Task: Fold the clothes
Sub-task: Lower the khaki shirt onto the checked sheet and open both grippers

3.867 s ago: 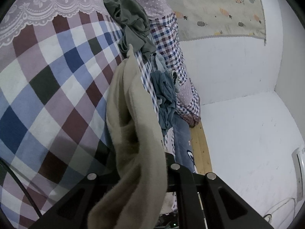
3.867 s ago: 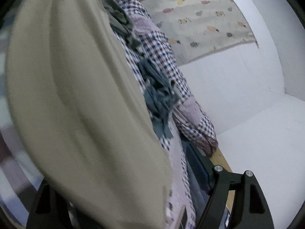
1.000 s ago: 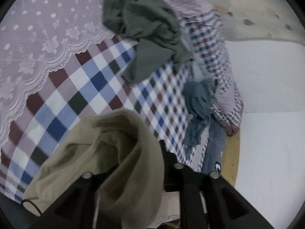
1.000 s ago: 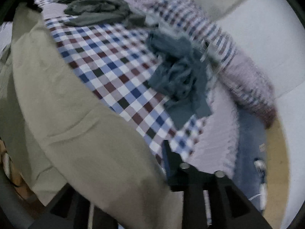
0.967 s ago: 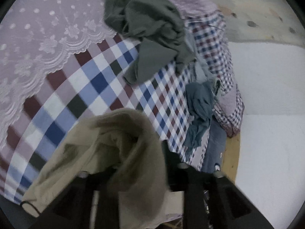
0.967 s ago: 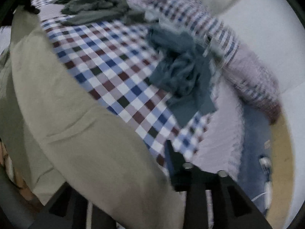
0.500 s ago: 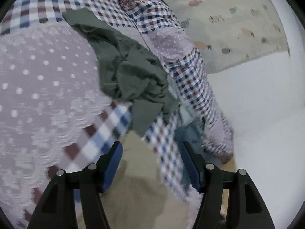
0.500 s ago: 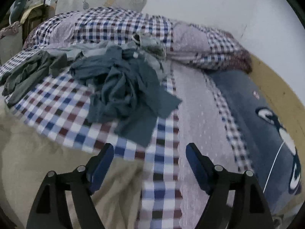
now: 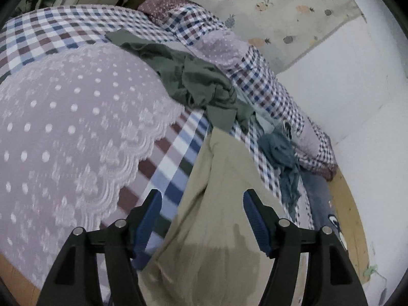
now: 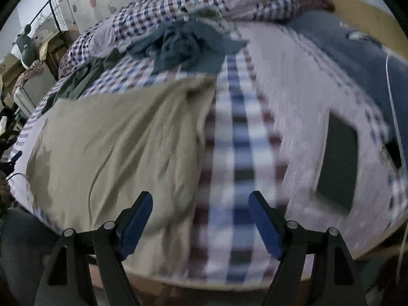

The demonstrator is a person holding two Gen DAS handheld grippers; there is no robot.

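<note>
Both claws have let go of the beige garment (image 10: 119, 137) they were gripping a second ago, and it now lies spread on the checked bed cover (image 10: 237, 153) near the bed's front edge. Largest thing first: that garment lies flattish but wrinkled, with a creased ridge along its right side, so it looks laid out rather than folded into a neat stack; the folding of it appears still to be done. Beyond the beige garment, further up the bed, a dark green garment (image 9: 193, 81) lies crumpled, and to its right a blue-grey garment (image 10: 183, 43) sits in a heap, both unfolded. The left claw (image 9: 201, 219) hovers over the beige garment's near end, jaws wide apart and holding nothing. The right claw (image 10: 200, 219) hangs released over the garment's right edge, likewise gripping nothing.
</note>
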